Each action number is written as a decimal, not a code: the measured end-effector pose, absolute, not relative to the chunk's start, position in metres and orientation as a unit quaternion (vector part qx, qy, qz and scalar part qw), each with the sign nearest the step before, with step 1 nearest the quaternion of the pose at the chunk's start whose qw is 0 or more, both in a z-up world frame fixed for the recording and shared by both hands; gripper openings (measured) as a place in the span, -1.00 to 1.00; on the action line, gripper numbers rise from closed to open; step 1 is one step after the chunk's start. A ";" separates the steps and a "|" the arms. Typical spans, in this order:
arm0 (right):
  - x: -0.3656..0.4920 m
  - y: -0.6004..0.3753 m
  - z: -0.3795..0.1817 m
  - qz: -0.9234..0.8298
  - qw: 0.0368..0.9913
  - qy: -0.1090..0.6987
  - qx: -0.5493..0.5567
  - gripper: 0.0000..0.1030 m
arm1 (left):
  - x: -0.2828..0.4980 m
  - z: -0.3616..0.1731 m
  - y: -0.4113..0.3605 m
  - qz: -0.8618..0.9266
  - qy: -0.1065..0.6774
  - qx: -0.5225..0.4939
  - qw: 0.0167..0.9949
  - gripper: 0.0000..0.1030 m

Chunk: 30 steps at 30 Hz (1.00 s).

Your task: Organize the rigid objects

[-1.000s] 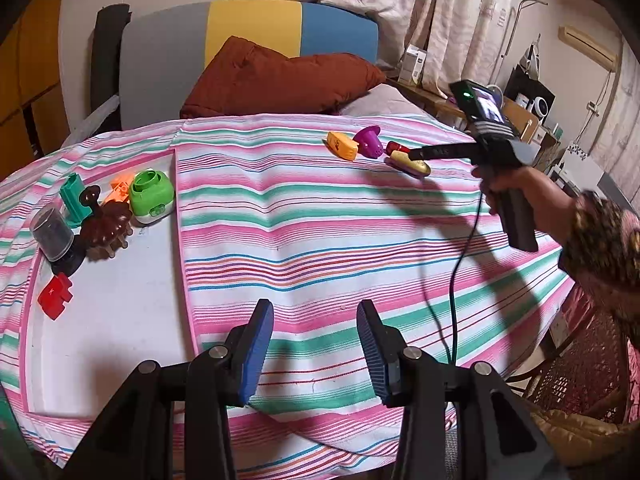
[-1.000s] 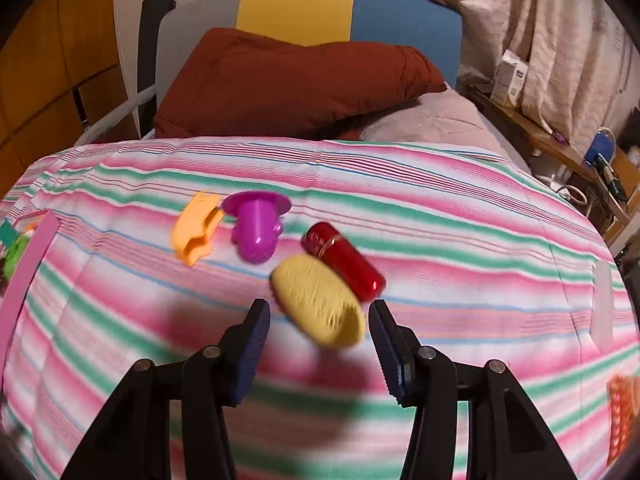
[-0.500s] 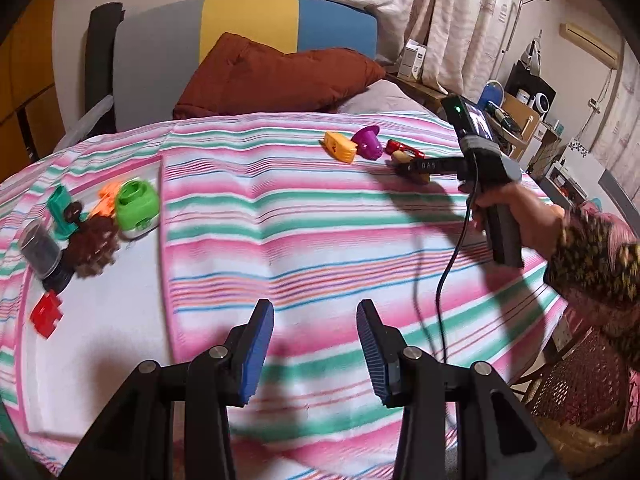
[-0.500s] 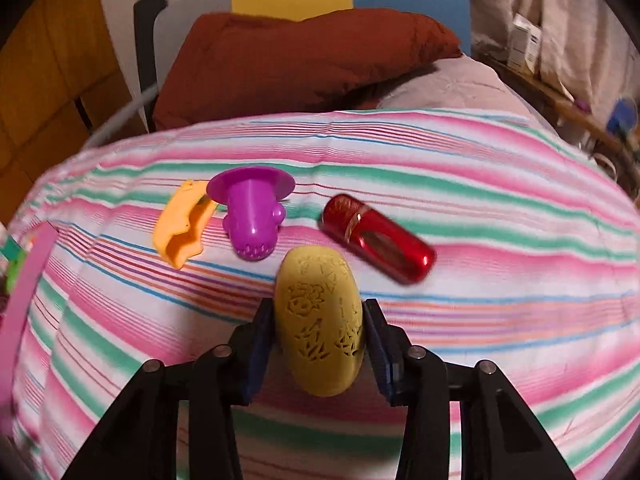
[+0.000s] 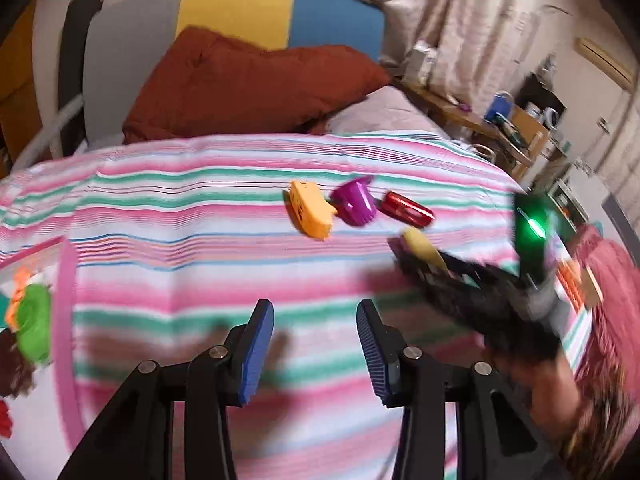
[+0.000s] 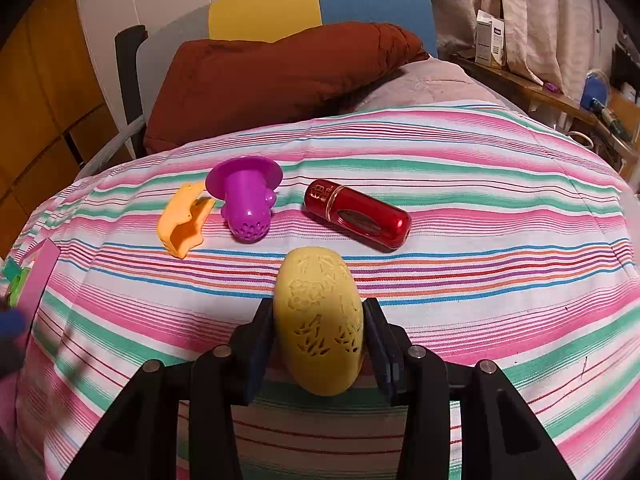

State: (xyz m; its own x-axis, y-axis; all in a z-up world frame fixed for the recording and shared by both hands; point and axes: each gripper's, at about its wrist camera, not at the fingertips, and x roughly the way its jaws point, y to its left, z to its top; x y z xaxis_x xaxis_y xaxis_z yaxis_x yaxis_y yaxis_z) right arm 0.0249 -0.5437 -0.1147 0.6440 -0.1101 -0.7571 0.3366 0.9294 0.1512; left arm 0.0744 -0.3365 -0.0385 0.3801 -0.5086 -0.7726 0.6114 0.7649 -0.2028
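The right gripper (image 6: pixel 319 336) has just been closing and now clamps a carved yellow oval case (image 6: pixel 320 320) resting on the striped bedspread (image 6: pixel 500 280), just in front of a red capsule-shaped case (image 6: pixel 356 214), a purple strainer plug (image 6: pixel 245 196) and an orange clip (image 6: pixel 182 224). The left gripper (image 5: pixel 315 354) hovers half-spread, empty. A straight lift, grip kept centred, would likely spare the neighbours.

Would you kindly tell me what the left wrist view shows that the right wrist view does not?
Only the left wrist view shows the left tongs, open and empty, and the green toy at the left edge. Only the right wrist view shows the carved pattern on the yellow case and the right tongs clamping it. Both show the orange clip, purple strainer and red capsule.
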 end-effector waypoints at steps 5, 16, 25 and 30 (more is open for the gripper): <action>0.026 -0.546 -0.116 -0.124 0.896 0.402 0.144 -0.13 | 0.112 -0.056 -0.376 -0.307 0.461 0.077 0.829 -0.15; 0.022 -0.552 -0.117 -0.124 0.895 0.397 0.159 -0.13 | 0.160 -0.085 -0.421 -0.291 0.496 0.058 0.816 -0.15; 0.021 -0.552 -0.118 -0.124 0.895 0.394 0.167 -0.13 | 0.152 -0.082 -0.410 -0.300 0.472 0.079 0.825 -0.63; 0.022 -0.551 -0.118 -0.126 0.895 0.395 0.165 -0.13 | 0.137 -0.078 -0.392 -0.304 0.461 0.098 0.828 -0.64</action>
